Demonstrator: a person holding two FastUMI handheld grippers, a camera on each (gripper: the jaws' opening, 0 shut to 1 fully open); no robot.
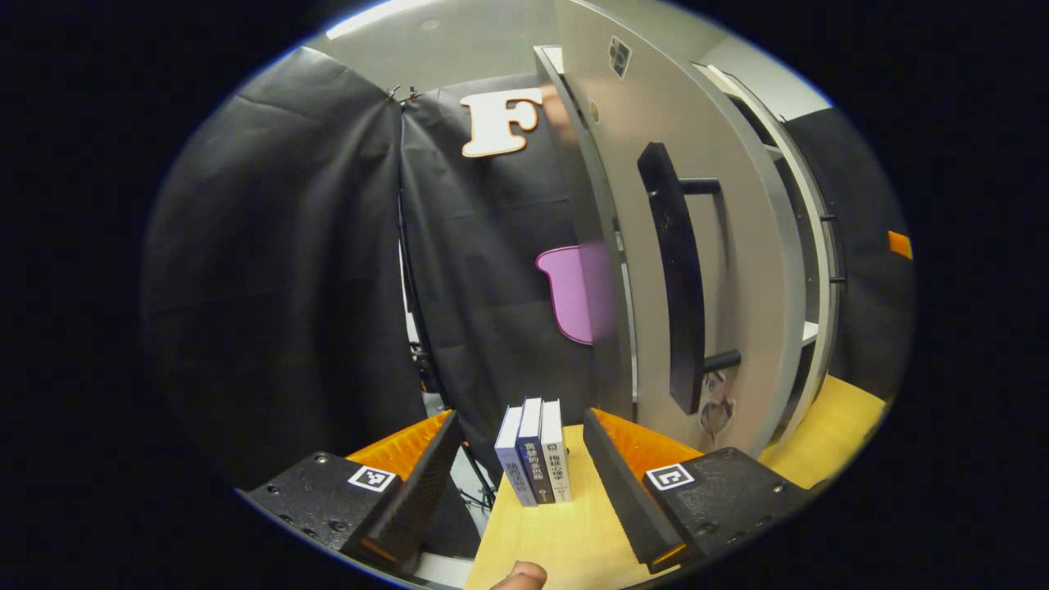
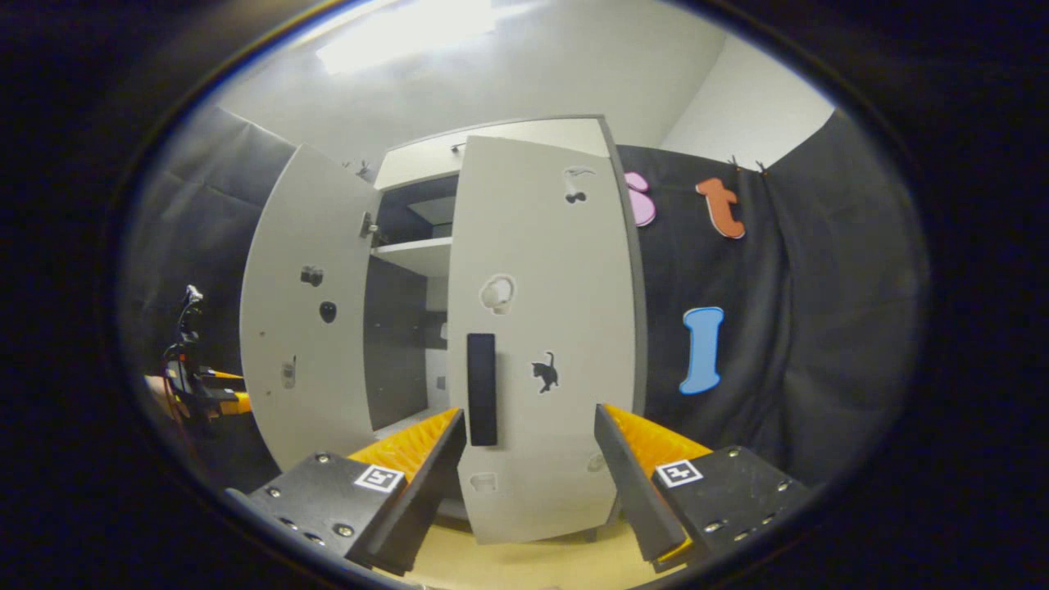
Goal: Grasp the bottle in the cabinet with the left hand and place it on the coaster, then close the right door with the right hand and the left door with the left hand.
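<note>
Left gripper view looks along the wooden tabletop (image 1: pixel 557 533) toward the cabinet's left door (image 1: pixel 697 270), taken here as the landmark. To the left of that door hangs the black cloth wall (image 1: pixel 311 270). Nearer, between the left gripper (image 1: pixel 520 471) fingers and just left of the door's lower edge, three books (image 1: pixel 534 451) stand upright side by side on the table, spines toward the camera. The jaws are spread wide with nothing between them, well short of the books. The left door is a pale grey panel standing open, seen nearly edge-on, with a long black bar handle (image 1: pixel 676 279) set vertically on two short posts and small stickers on its face. Right of the door, white shelf edges (image 1: pixel 807 246) of the cabinet show. A fingertip (image 1: pixel 520 576) shows at the bottom edge.

Right gripper view faces the cabinet (image 2: pixel 492 156) from the front. The other gripper shows far off, left of the left door (image 2: pixel 303 328), which stands swung open with small stickers on it. Right of it is the dark interior with a white shelf (image 2: pixel 414 254); I cannot make out the bottle or coaster. Further right, the right door (image 2: pixel 545 328) is nearly shut, pale grey with a black handle (image 2: pixel 481 389) and a cat sticker (image 2: pixel 544 371). The right gripper (image 2: pixel 529 467) hangs before this door, jaws released and apart, framing the door's lower part; whether they touch it I cannot tell.
</note>
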